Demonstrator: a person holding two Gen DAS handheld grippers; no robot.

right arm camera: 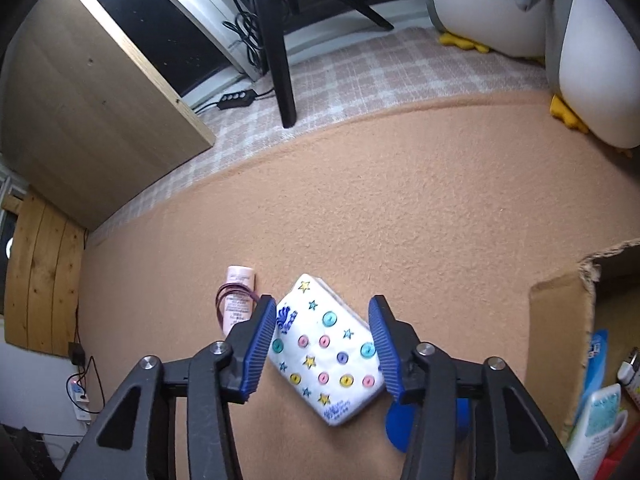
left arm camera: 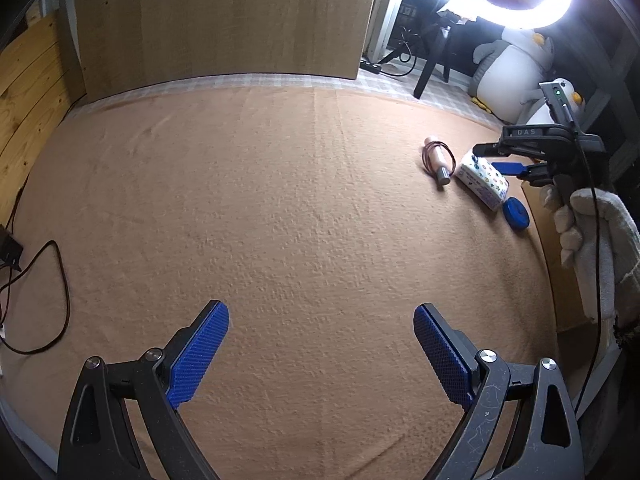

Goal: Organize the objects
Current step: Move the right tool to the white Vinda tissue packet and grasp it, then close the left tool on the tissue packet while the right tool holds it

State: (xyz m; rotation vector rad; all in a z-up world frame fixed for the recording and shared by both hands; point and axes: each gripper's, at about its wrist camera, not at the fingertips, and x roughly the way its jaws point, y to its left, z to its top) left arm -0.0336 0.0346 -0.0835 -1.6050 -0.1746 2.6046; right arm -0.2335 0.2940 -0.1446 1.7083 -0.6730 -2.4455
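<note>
A white tissue pack (right arm camera: pixel 328 356) printed with coloured buttons and stars lies slantwise on the tan blanket (right arm camera: pixel 440 220). My right gripper (right arm camera: pixel 322 304) straddles it, and both blue pads touch its sides. The left wrist view shows that gripper (left arm camera: pixel 486 158), held by a gloved hand (left arm camera: pixel 592 240), down on the tissue pack (left arm camera: pixel 484 182). A pink tube (right arm camera: pixel 238 296) with a dark hair tie around it lies just left of the pack. A blue disc (right arm camera: pixel 400 420) lies partly hidden under the right finger. My left gripper (left arm camera: pixel 320 308) is open over bare blanket, far from these objects.
A cardboard box (right arm camera: pixel 560 320) at the right holds bottles and packets. Plush penguins (right arm camera: pixel 592 60) sit at the back right. A black tripod leg (right arm camera: pixel 280 60) and a power strip stand on the checked cloth behind. A wooden panel (left arm camera: pixel 220 20) rises at the back, and cables (left arm camera: pixel 48 300) trail at the left.
</note>
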